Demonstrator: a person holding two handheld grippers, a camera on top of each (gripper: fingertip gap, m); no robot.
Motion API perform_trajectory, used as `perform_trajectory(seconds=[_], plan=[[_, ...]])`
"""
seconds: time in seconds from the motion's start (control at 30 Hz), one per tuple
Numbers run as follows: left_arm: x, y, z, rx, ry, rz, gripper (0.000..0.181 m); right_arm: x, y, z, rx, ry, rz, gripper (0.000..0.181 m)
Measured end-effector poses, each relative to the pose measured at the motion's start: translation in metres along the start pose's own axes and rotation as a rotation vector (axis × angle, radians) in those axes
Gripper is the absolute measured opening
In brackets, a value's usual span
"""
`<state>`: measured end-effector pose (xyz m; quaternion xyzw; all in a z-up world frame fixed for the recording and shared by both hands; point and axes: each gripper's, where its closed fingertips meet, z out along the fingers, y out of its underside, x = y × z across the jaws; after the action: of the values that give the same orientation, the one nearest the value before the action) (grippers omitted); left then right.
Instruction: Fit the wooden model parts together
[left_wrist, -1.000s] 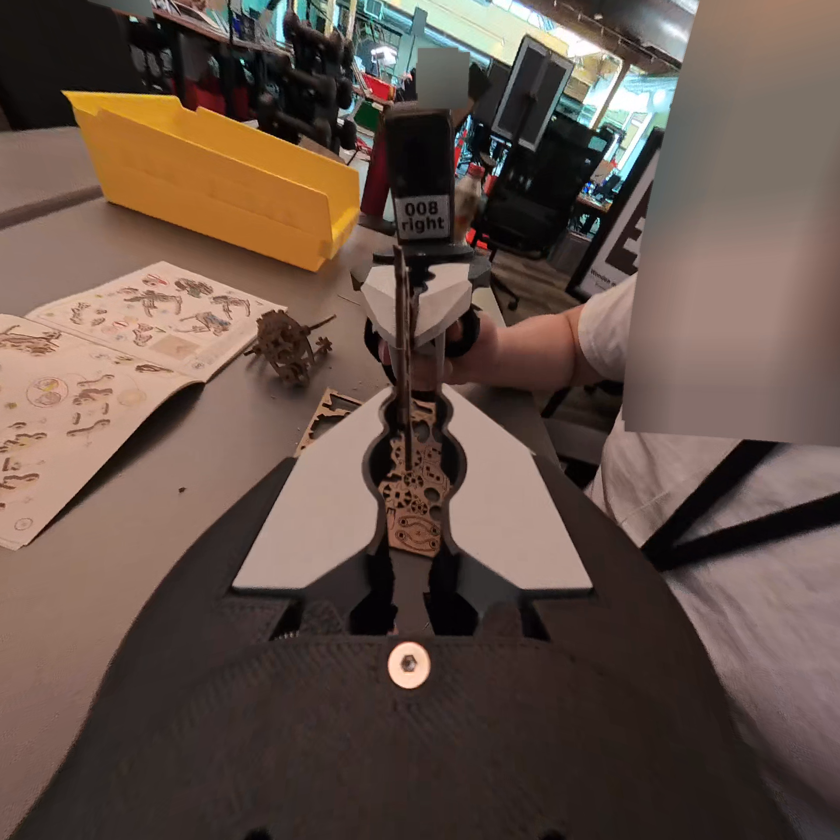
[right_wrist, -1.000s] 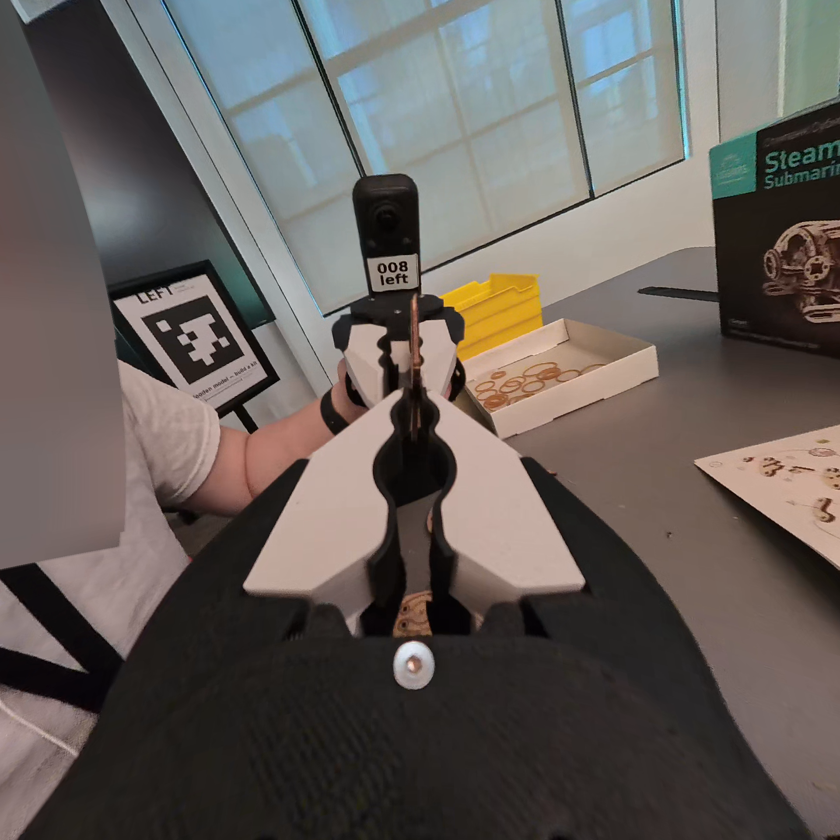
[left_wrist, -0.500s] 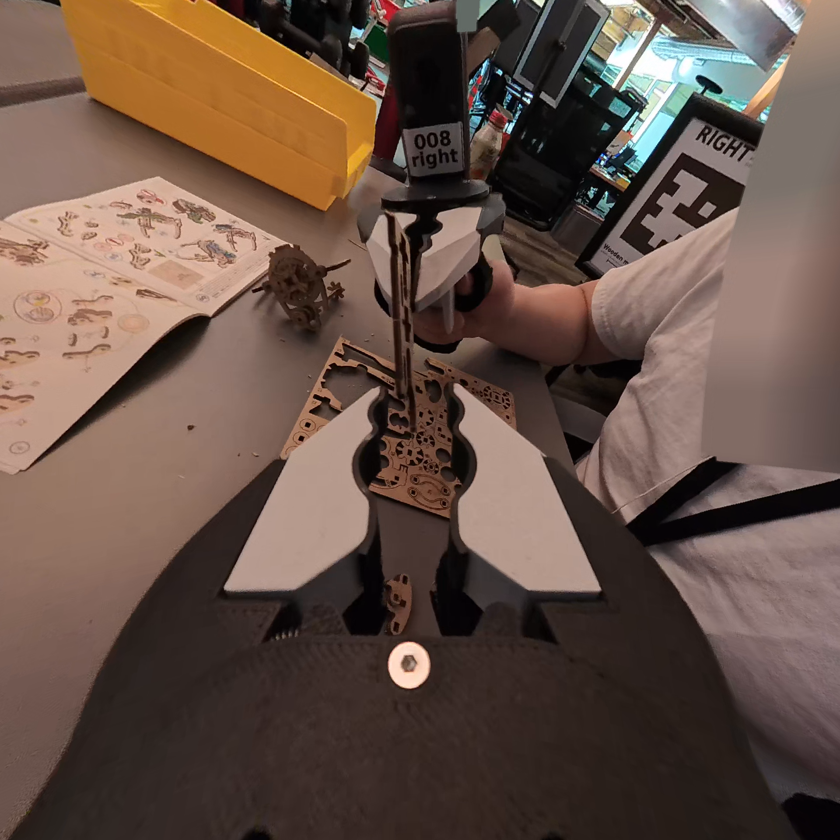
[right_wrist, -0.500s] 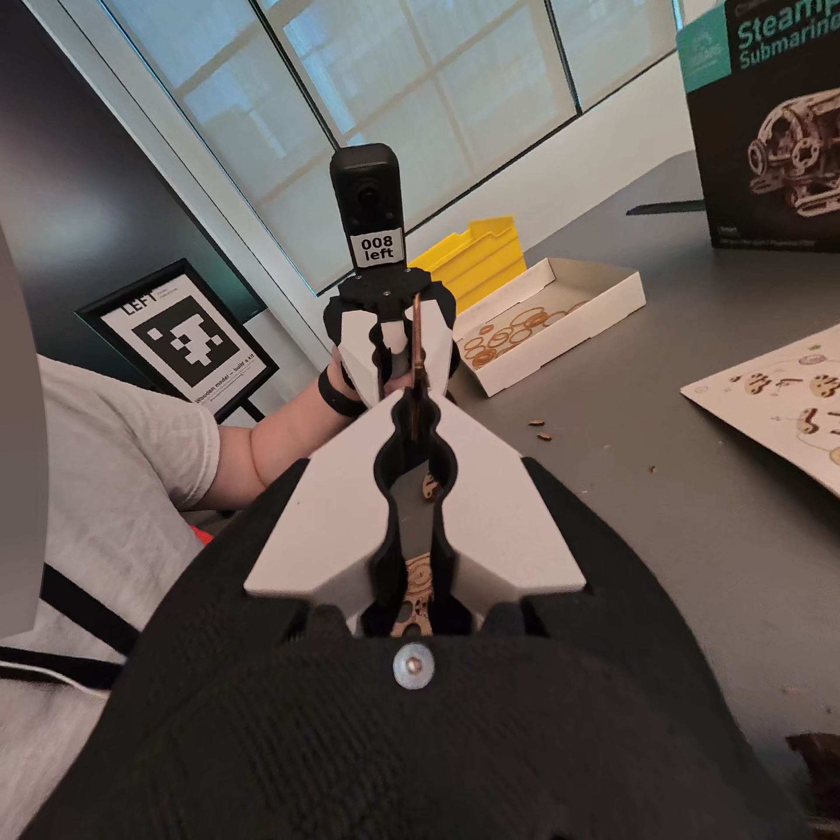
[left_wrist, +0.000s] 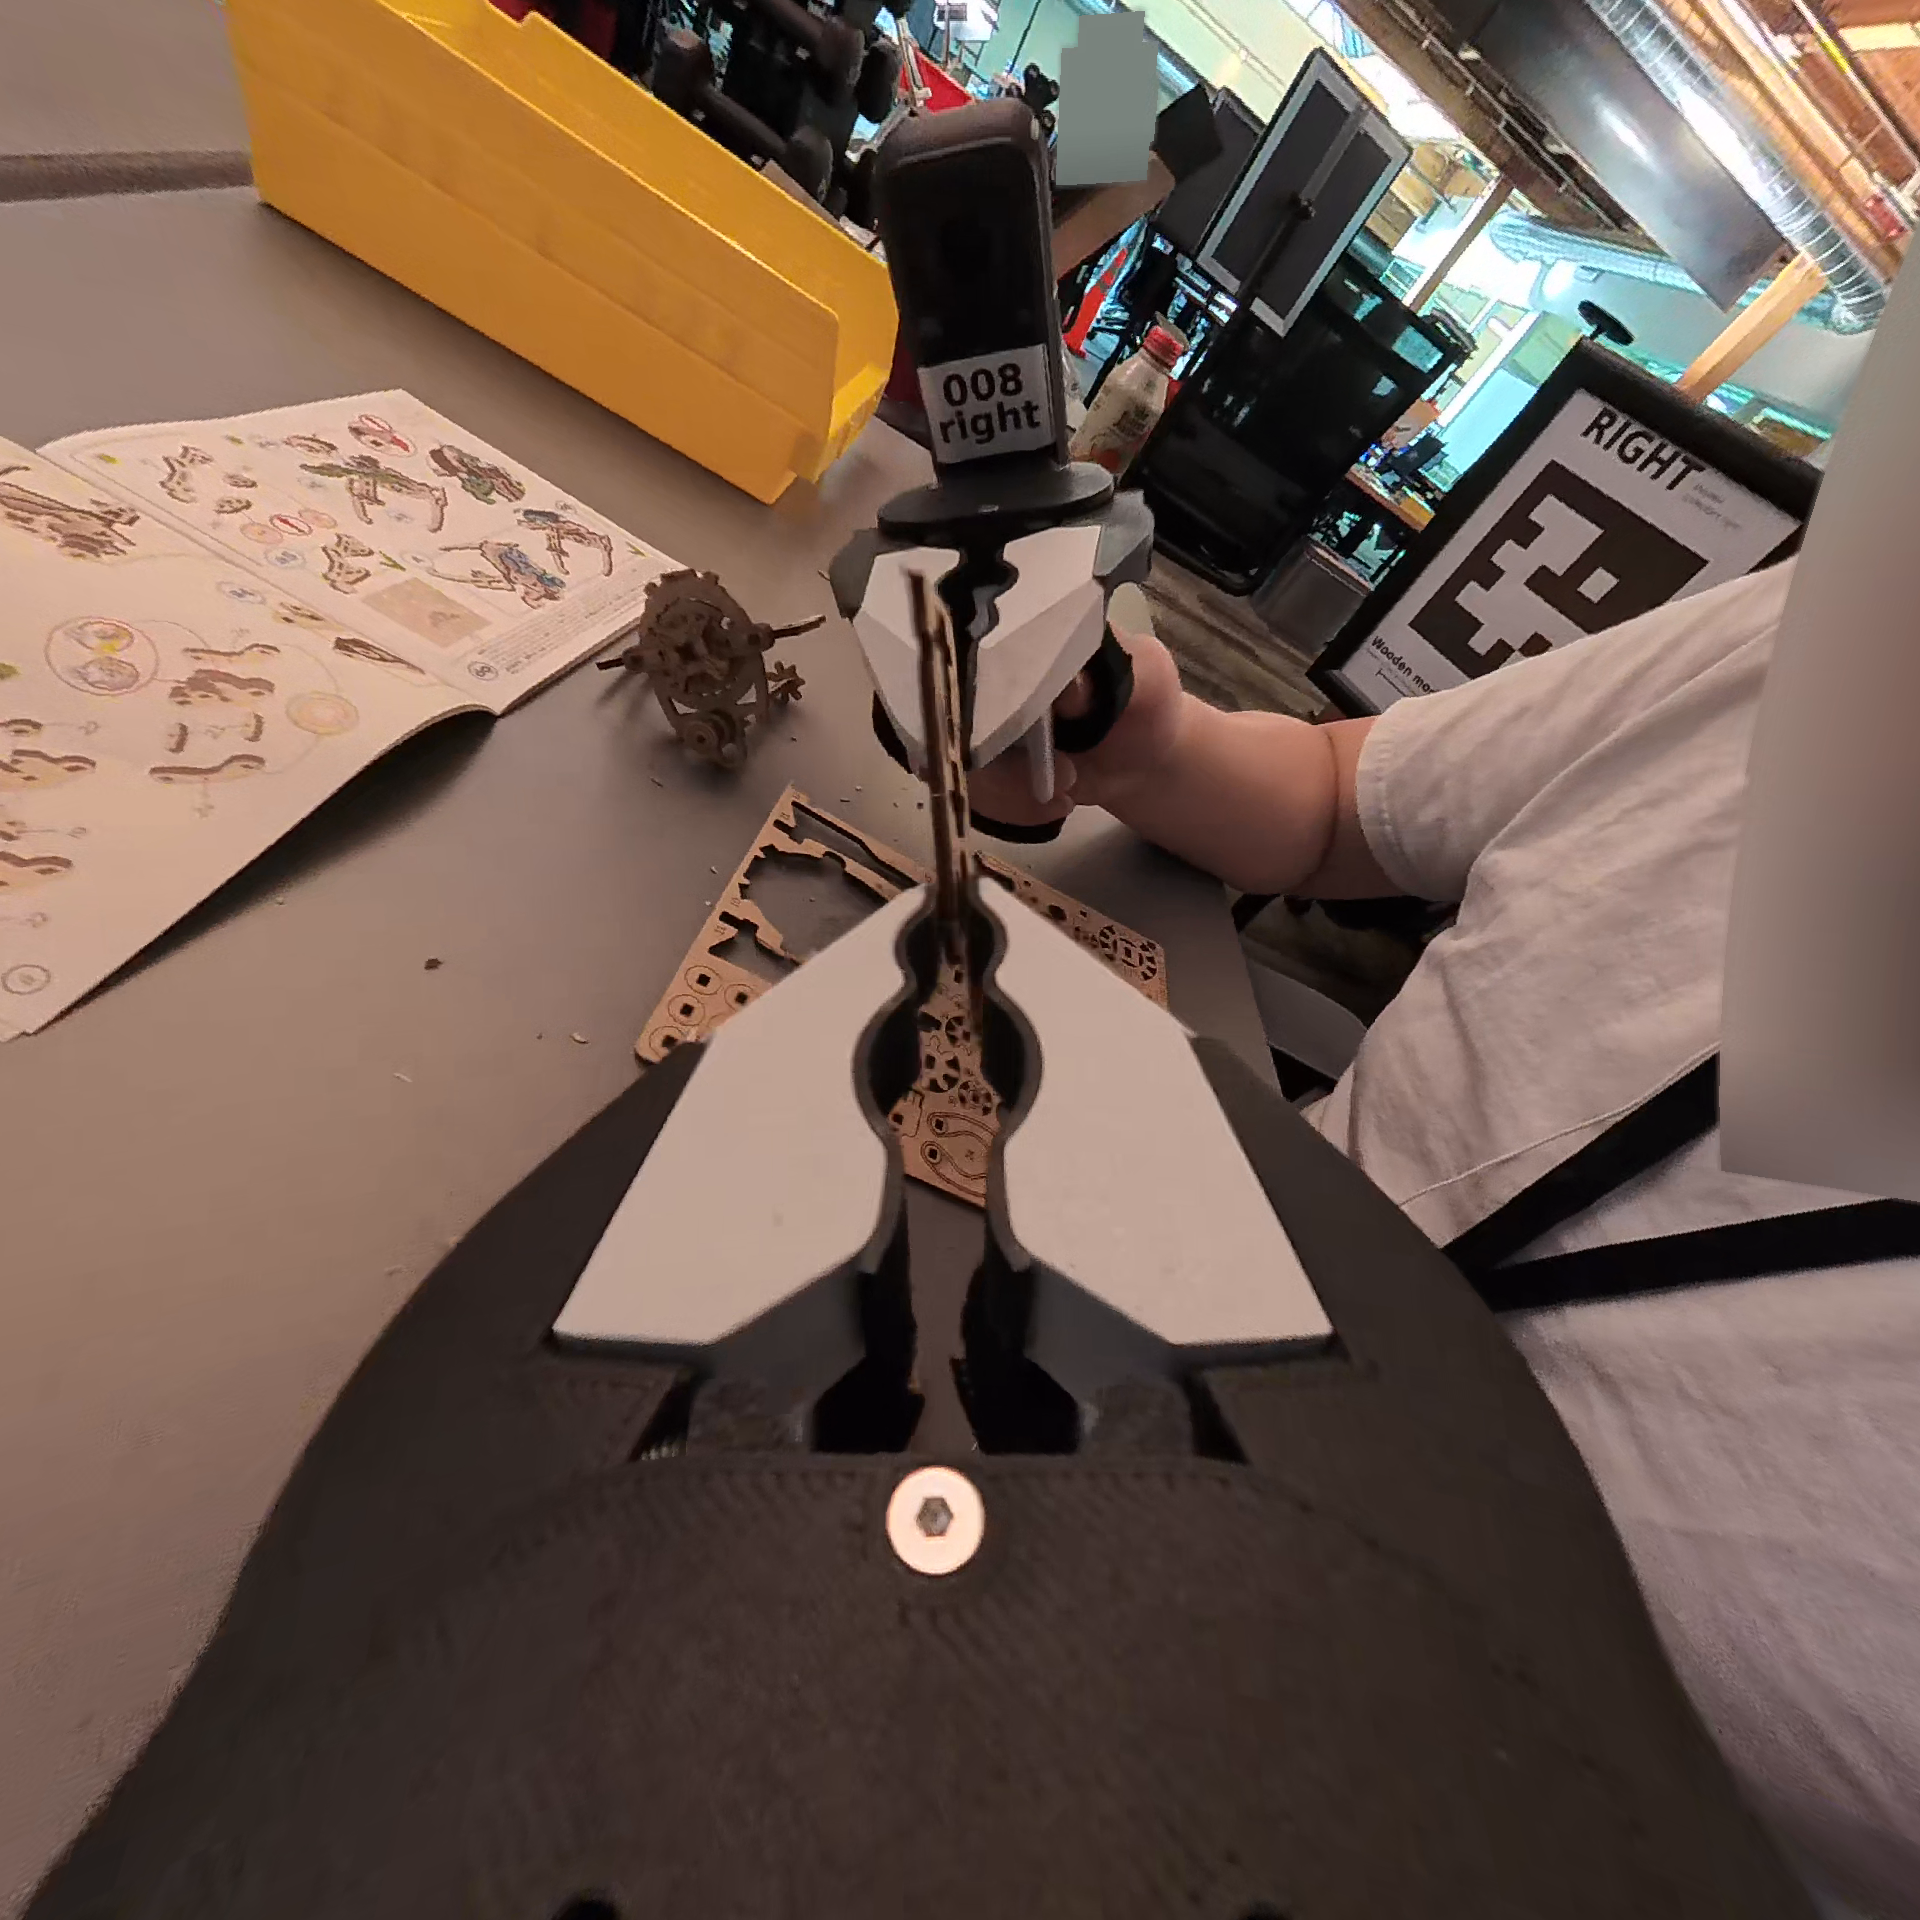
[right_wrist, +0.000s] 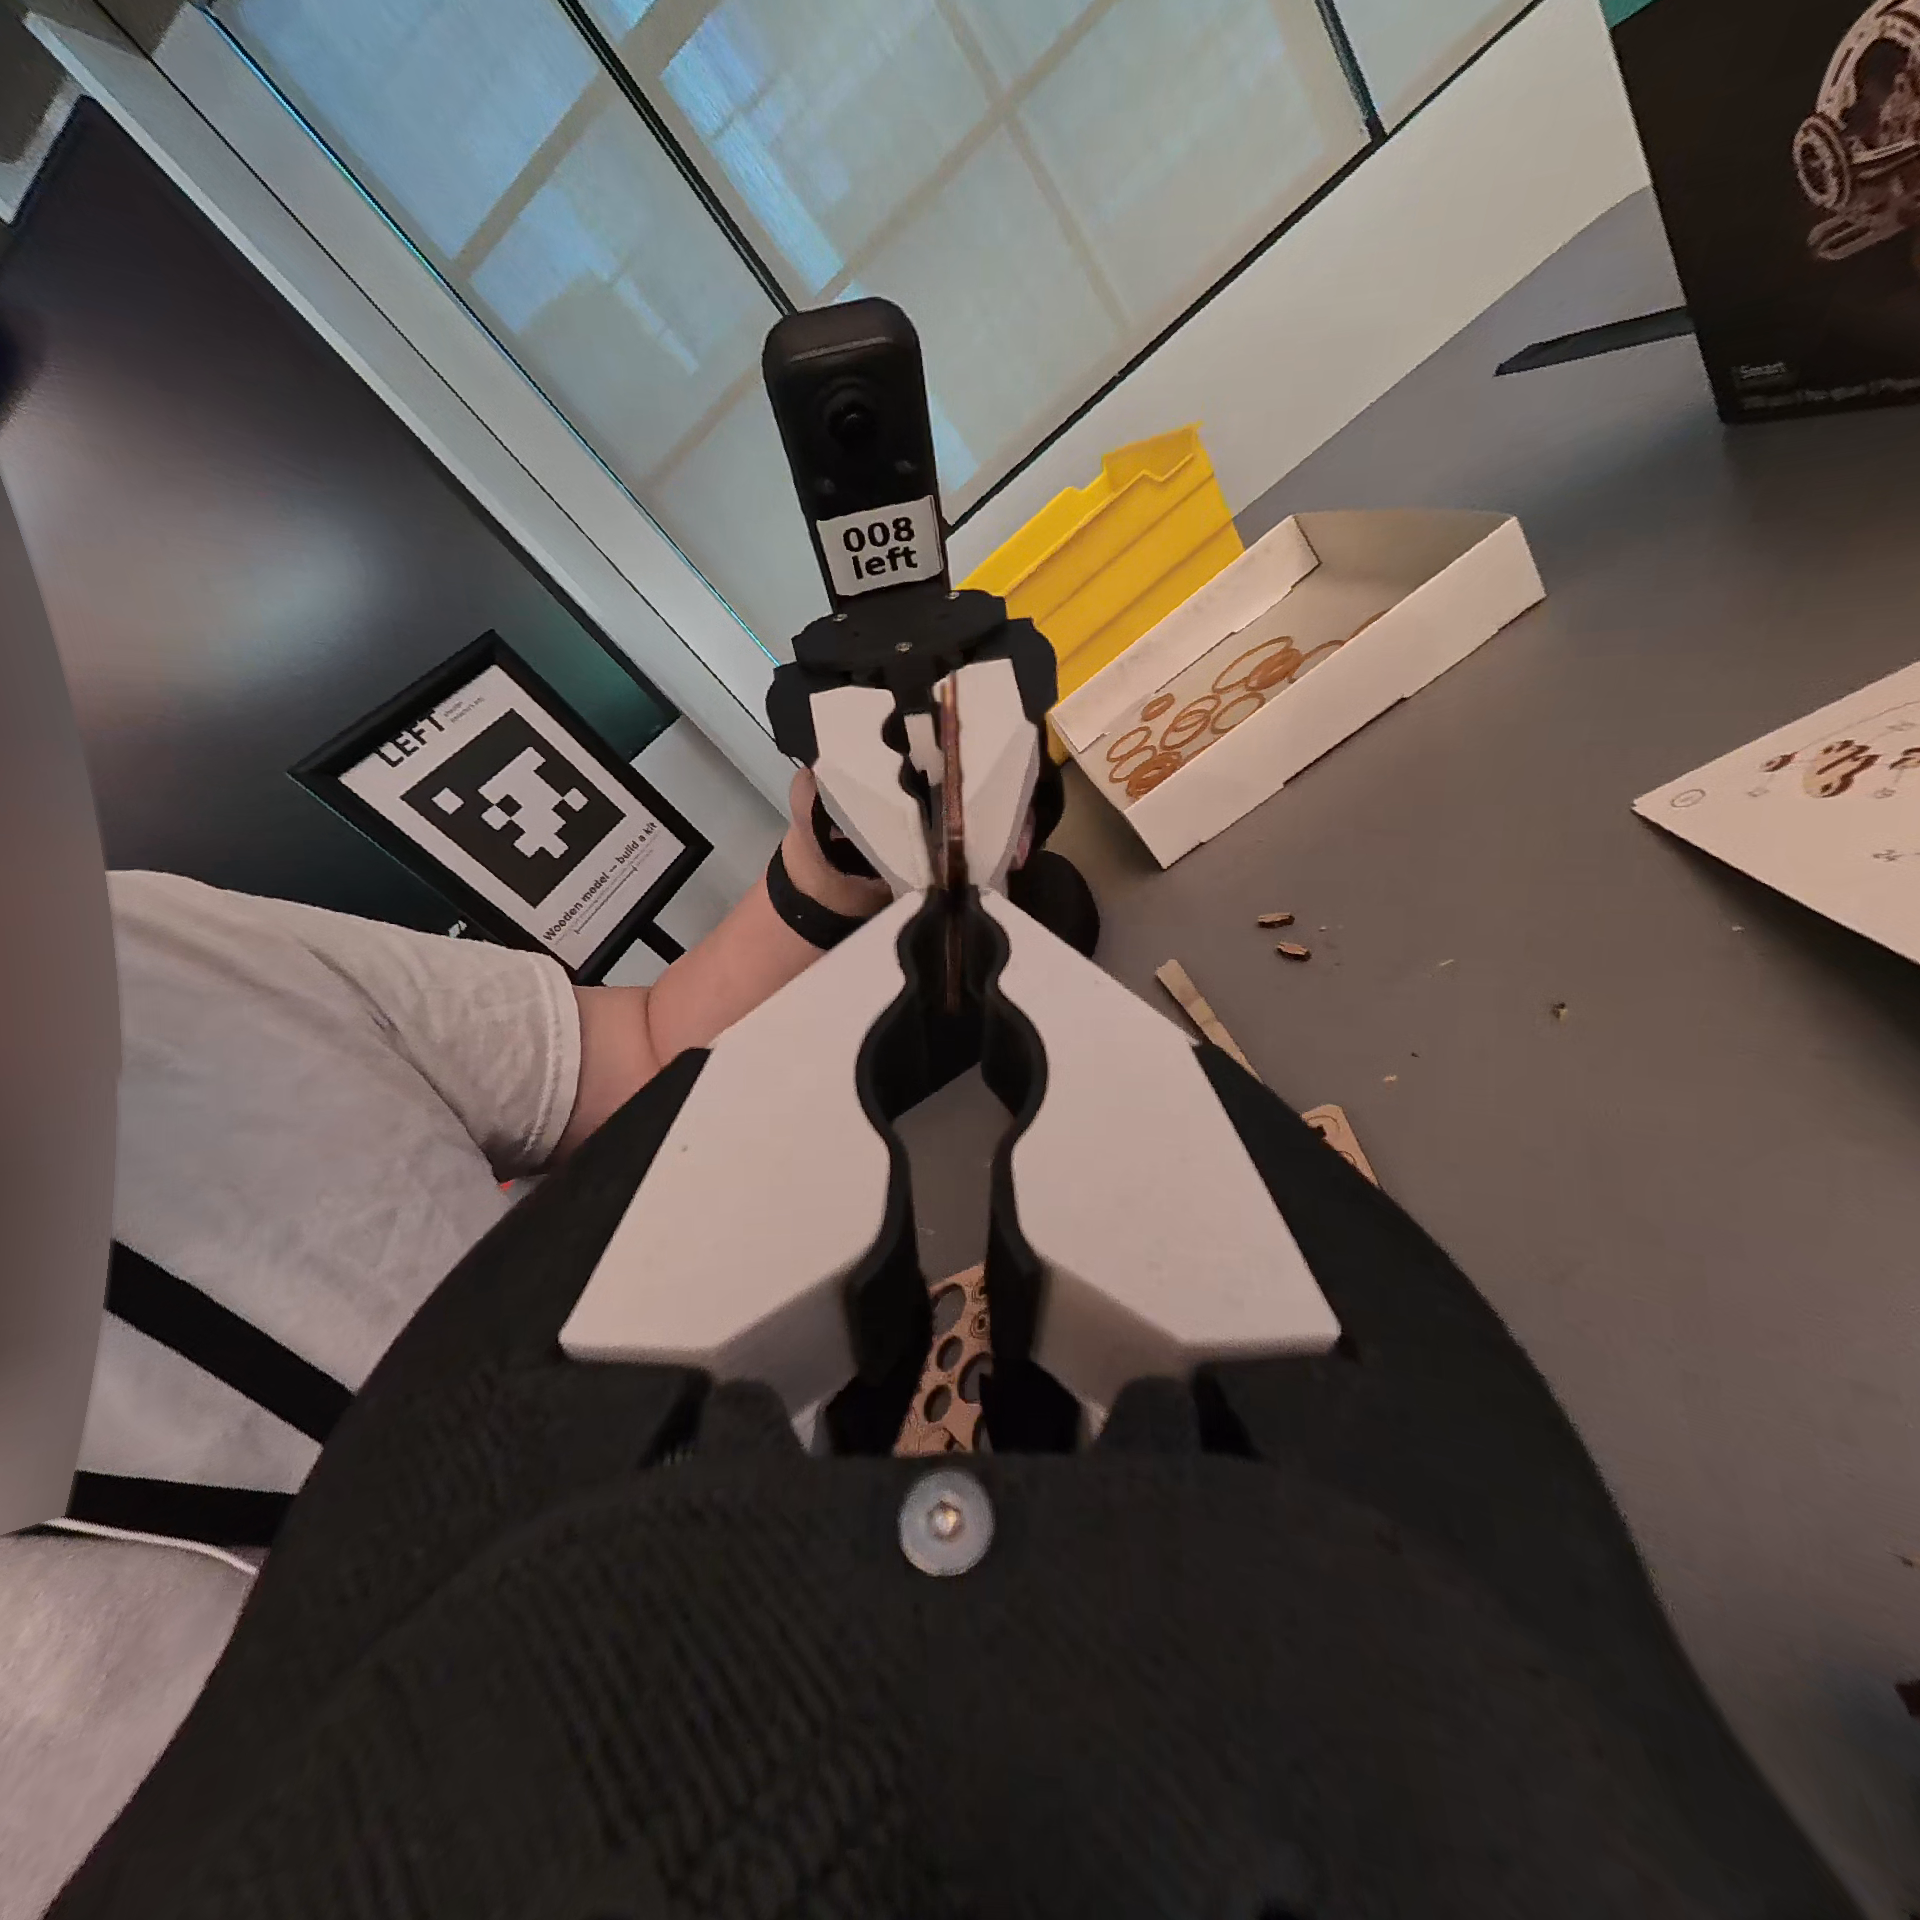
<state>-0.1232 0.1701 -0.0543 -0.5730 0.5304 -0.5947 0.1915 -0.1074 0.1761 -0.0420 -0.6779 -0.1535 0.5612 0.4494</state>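
Spanning most of both views, grey table (left_wrist: 260, 1091) carries everything. Yellow bin (left_wrist: 540, 239) sits at the far edge in left wrist view; a second yellow bin (right_wrist: 1122, 551) shows in right wrist view, just behind a shallow white box (right_wrist: 1351, 665) holding wooden rings. Dark kit box (right_wrist: 1787, 187) stands upright at the far right of that view. Open instruction booklet (left_wrist: 229, 644) lies flat to the left in left wrist view, well apart from the grippers.

Flat wooden parts sheet (left_wrist: 748, 966) lies on the table under and just beyond left gripper (left_wrist: 948, 909). Small assembled gear piece (left_wrist: 707, 665) rests on the table between booklet and right gripper (left_wrist: 940, 769); it touches neither.

Both grippers face each other tip to tip above the sheet. A thin wooden part (left_wrist: 945, 748), seen edge-on, runs between them. Left gripper: jaws drawn together, tips pinching the near end of the part. Right gripper (right_wrist: 948, 914): jaws likewise together on the same thin wooden part (right_wrist: 948, 821), whose far end sits between the white fingers (right_wrist: 862, 790) of the left gripper (right_wrist: 940, 883). Part is held in the air, clear of the table.

Loose wood crumbs (right_wrist: 1283, 935) scattered on the table near the white box
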Motion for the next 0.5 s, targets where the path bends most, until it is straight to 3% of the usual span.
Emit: perform_trajectory(seconds=[0.1,0.17,0.27,0.4,0.43,0.47,0.5], plan=[[-0.004,0.001,0.002,-0.006,-0.013,-0.044,0.0,0.006,-0.003,-0.002,0.016,0.026,-0.01,0.002],[-0.007,-0.001,0.002,0.017,-0.012,-0.098,0.0,0.005,-0.015,-0.007,0.08,0.039,-0.031,0.016],[-0.008,-0.009,0.002,0.086,0.039,-0.214,0.0,0.009,-0.025,-0.014,0.123,0.092,-0.03,0.02],[-0.009,-0.014,0.004,0.13,0.041,-0.231,0.0,0.018,-0.012,-0.004,0.094,0.158,-0.007,0.025],[-0.006,-0.013,0.006,0.121,0.043,-0.223,0.0,0.014,-0.009,0.0,0.09,0.129,0.005,0.02],[-0.005,-0.01,0.009,0.104,0.042,-0.216,0.0,0.007,-0.009,0.002,0.094,0.086,0.01,0.003],[-0.004,-0.008,0.012,0.088,0.037,-0.203,0.0,0.002,-0.009,0.002,0.09,0.06,0.02,0.0]])
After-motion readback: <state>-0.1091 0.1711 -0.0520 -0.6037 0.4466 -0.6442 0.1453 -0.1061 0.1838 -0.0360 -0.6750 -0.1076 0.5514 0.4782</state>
